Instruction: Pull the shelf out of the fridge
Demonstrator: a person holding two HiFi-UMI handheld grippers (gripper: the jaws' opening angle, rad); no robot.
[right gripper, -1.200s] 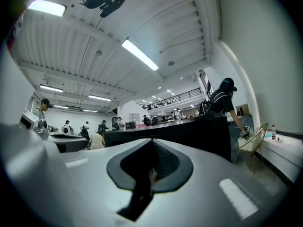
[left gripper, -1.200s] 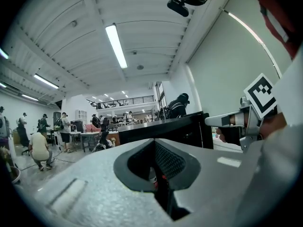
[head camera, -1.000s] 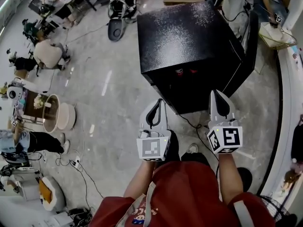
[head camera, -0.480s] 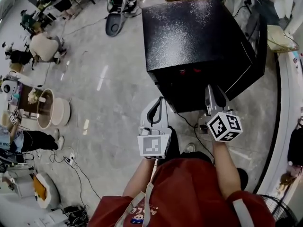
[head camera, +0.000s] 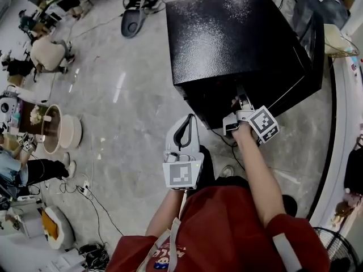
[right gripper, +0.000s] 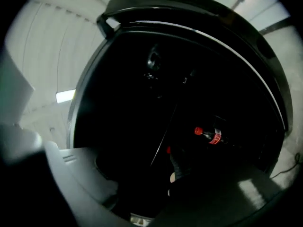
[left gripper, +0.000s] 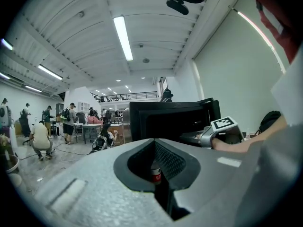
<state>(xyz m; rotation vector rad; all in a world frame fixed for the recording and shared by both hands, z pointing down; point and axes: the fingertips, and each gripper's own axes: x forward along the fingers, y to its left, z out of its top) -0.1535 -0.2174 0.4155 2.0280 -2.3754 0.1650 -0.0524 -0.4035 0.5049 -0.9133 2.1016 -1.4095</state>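
Right gripper view: the right gripper [right gripper: 144, 183] has just been opening, its jaws now spread with nothing between them, short of the shelf [right gripper: 163, 136] edge. I'd square the jaws to that edge, bite fully — then pull straight.

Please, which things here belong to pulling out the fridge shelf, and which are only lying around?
For the job: black fridge, dim shelf edge inside.
Just lying about: red-capped bottle in the fridge, round tub, floor cables.

The black fridge [head camera: 232, 38] stands open on the floor, its thin shelf [right gripper: 163, 135] inside, in shadow.
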